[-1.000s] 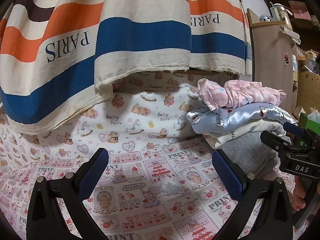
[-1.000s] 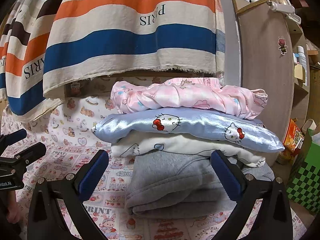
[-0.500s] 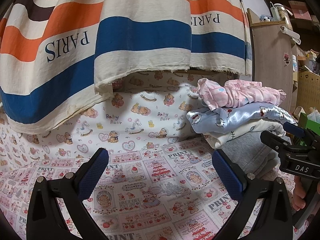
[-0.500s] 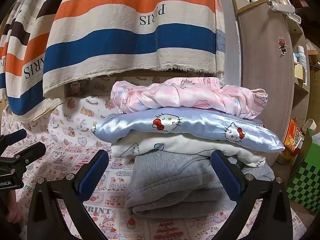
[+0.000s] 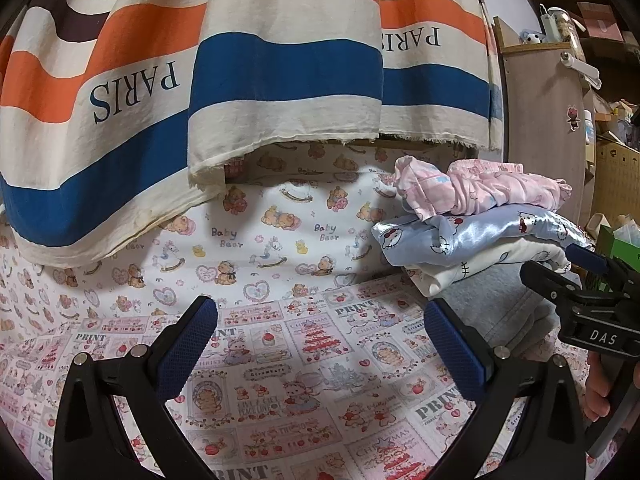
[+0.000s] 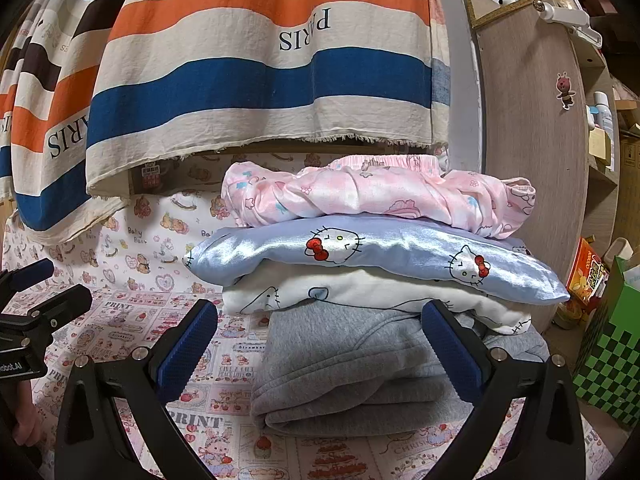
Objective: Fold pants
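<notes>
Both claws stand with their blue-padded jaws wide apart and nothing between them. Left gripper [image 5: 320, 344] hovers over the bare printed sheet [image 5: 280, 380], a pink cloth with strawberries, bears and the word PRINT. Beyond it, at the far left and across the back, a striped curtain [image 5: 280, 72] hangs in cream, orange, blue and brown bands with PARIS lettered on it, its frayed hem draping onto the sheet at the left. Moving rightward, a stack of folded clothes sits on the sheet toward its right side. Right gripper [image 6: 318, 344] points straight at this stack, its jaws set either side of the bottom layer without closing on it. That bottom layer is a pair of grey pants [image 6: 352, 368], folded flat. On them lies a white garment [image 6: 360, 292] with line drawings, then a shiny pale blue garment [image 6: 380, 252] printed with cat faces and red bows, and on top a bunched pink garment [image 6: 372, 196]. Right of the stack stands a wooden cabinet side [image 6: 532, 120] bearing a small sticker, and lower right a green chequered box [image 6: 604, 364]. A hand [image 5: 600, 388] grips the right tool's handle.
</notes>
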`<state>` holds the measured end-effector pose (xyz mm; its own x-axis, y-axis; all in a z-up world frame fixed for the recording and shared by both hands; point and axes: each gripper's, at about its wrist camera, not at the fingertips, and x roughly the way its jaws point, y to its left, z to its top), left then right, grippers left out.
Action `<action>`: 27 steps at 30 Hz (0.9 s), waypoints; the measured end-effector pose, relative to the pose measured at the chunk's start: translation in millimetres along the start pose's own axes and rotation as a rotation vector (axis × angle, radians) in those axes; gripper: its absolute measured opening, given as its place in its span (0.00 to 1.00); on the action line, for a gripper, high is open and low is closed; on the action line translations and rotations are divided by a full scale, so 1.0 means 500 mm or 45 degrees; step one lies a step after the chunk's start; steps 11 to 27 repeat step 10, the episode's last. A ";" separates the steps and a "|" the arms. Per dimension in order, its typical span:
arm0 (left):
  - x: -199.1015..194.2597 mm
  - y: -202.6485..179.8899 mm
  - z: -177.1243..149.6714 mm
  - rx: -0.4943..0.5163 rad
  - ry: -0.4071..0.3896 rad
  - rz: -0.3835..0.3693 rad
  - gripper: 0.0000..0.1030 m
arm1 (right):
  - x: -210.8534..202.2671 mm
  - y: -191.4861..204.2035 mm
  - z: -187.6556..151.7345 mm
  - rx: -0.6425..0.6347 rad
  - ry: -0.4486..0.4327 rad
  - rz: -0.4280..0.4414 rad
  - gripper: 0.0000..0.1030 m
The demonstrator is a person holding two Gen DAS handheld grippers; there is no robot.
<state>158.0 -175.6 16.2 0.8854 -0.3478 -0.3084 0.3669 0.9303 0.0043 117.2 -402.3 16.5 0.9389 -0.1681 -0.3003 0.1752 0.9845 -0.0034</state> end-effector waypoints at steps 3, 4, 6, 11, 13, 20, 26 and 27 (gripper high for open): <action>0.001 0.000 0.000 -0.002 0.004 -0.001 1.00 | 0.000 0.000 0.000 0.000 0.000 -0.001 0.99; 0.001 0.000 0.000 -0.004 0.005 0.000 0.99 | -0.001 0.001 0.000 0.000 0.000 -0.001 0.99; -0.001 0.002 -0.001 -0.008 -0.002 0.001 0.99 | 0.000 0.001 0.000 0.000 -0.001 -0.001 0.99; -0.004 0.002 -0.002 -0.008 -0.006 0.003 1.00 | 0.000 0.001 0.000 -0.001 0.000 -0.001 0.99; -0.004 0.002 -0.002 -0.008 -0.006 0.003 1.00 | 0.000 0.001 0.000 -0.001 0.000 -0.001 0.99; -0.004 0.002 -0.002 -0.008 -0.006 0.003 1.00 | 0.000 0.001 0.000 -0.001 0.000 -0.001 0.99; -0.004 0.002 -0.002 -0.008 -0.006 0.003 1.00 | 0.000 0.001 0.000 -0.001 0.000 -0.001 0.99; -0.004 0.002 -0.002 -0.008 -0.006 0.003 1.00 | 0.000 0.001 0.000 -0.001 0.000 -0.001 0.99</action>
